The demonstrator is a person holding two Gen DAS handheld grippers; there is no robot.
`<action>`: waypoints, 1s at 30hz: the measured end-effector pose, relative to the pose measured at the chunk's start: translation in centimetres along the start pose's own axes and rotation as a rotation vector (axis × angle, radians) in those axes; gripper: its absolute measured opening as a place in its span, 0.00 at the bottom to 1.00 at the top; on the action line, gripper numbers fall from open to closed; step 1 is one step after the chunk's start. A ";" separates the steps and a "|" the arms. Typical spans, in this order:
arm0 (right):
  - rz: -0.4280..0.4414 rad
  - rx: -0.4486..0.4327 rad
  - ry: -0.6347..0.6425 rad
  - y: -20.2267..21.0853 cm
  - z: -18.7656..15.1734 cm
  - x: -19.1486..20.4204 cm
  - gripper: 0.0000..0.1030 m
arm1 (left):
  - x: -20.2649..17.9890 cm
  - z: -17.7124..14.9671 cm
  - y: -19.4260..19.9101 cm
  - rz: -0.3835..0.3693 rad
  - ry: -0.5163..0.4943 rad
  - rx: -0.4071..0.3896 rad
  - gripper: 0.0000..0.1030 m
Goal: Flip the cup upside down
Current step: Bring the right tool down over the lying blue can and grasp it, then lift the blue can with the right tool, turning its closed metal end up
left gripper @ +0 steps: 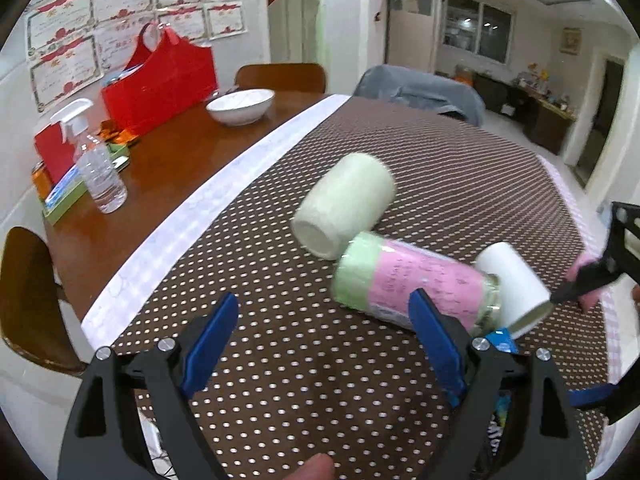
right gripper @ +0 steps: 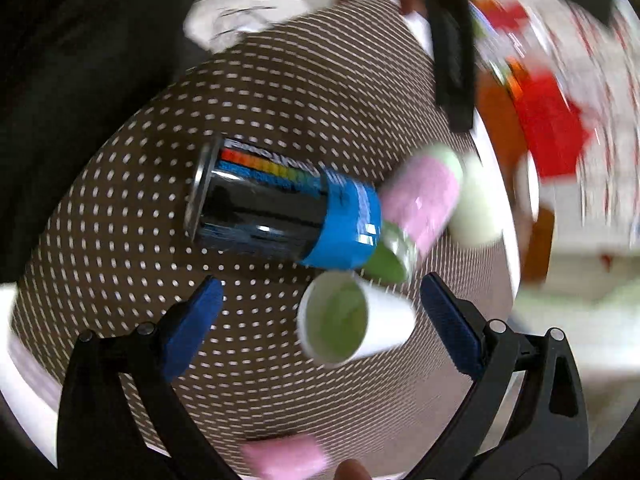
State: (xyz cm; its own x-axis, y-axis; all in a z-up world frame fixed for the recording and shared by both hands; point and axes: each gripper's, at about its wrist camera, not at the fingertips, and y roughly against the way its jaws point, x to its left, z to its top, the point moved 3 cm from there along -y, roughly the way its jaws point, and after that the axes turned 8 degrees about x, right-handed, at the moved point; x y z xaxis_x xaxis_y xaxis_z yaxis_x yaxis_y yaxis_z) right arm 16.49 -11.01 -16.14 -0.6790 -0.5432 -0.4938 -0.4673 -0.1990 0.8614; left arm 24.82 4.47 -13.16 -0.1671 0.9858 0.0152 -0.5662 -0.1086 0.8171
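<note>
A white paper cup (left gripper: 514, 288) lies on its side on the brown dotted cloth; in the right wrist view (right gripper: 352, 316) its mouth faces the camera, between my right gripper's open fingers. A pink-and-green glass jar (left gripper: 416, 284) and a pale green cup (left gripper: 344, 208) lie on their sides beside it. A blue-and-black can (right gripper: 280, 212) lies next to them. My left gripper (left gripper: 332, 348) is open, just short of the jar. My right gripper (right gripper: 320, 320) is open around the white cup without touching it; it also shows at the right edge of the left wrist view (left gripper: 600, 276).
On the bare wood at the left stand a white bowl (left gripper: 240, 106), a red bag (left gripper: 160, 84) and a spray bottle (left gripper: 98, 164). Wooden chairs (left gripper: 28, 300) stand around the table. The right wrist view is motion-blurred.
</note>
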 end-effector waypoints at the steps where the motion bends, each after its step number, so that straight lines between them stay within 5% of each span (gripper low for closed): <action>1: -0.002 -0.004 0.058 -0.2 0.2 0.3 0.94 | 0.3 0.0 -0.3 0.010 0.008 0.008 0.83; 7: 0.047 -0.031 0.340 -1.5 1.8 1.7 0.94 | 1.7 -0.2 -1.6 0.062 0.048 0.062 0.83; 16: 0.144 -0.068 0.536 -2.8 4.4 1.9 0.90 | 4.5 -0.4 -2.6 0.101 0.113 0.095 0.83; 22: 0.230 -0.040 0.395 -4.0 6.7 0.6 0.74 | 5.7 -0.5 -3.0 0.094 0.125 0.104 0.83; 30: 0.213 -0.017 0.355 -3.9 9.1 1.0 0.73 | 5.7 -0.2 -2.8 0.067 0.084 0.080 0.83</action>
State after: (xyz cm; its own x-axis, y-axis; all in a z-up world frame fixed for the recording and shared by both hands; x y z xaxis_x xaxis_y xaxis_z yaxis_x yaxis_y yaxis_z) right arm 12.51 -3.38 -21.12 -0.5202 -0.8210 -0.2352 -0.3261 -0.0636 0.9432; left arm 25.32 10.35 -15.48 -0.2711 0.9622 0.0264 -0.4862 -0.1605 0.8590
